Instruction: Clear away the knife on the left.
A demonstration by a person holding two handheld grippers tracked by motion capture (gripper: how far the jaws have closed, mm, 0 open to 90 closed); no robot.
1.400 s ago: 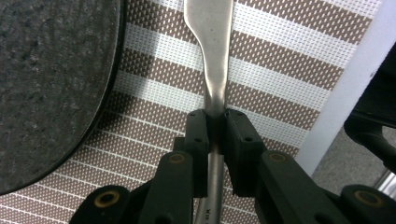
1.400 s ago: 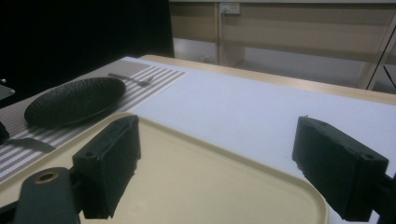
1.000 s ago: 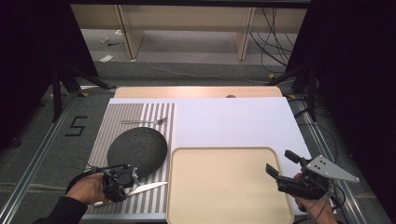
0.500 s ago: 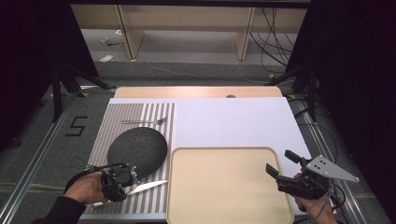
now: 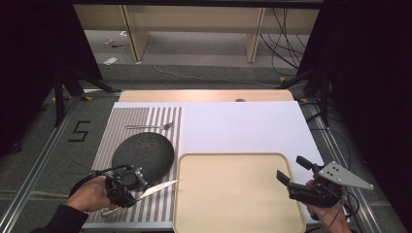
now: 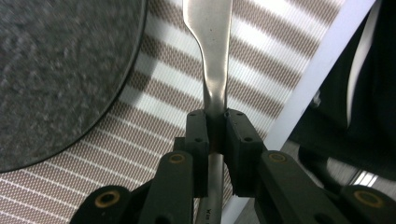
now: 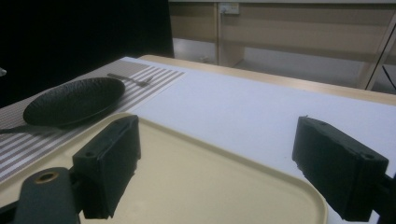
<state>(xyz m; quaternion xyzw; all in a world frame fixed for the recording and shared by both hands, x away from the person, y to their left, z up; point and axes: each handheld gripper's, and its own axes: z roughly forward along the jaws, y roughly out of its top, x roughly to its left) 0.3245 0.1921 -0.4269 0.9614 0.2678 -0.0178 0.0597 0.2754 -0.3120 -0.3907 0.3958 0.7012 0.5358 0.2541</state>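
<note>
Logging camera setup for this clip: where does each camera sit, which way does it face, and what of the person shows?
High view: above the person's side, looking forward and down on the table; forearms, both hands, left gripper and right gripper show.
Left gripper view: rides the left gripper, looking along shut jaws gripping a knife over the striped mat.
Right gripper view: rides the right gripper, open jaws facing across the tray.
Shared: the dark plate shows in all three.

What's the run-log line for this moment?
left gripper: shut on knife | right gripper: open over tray | plate, fork: on placemat
</note>
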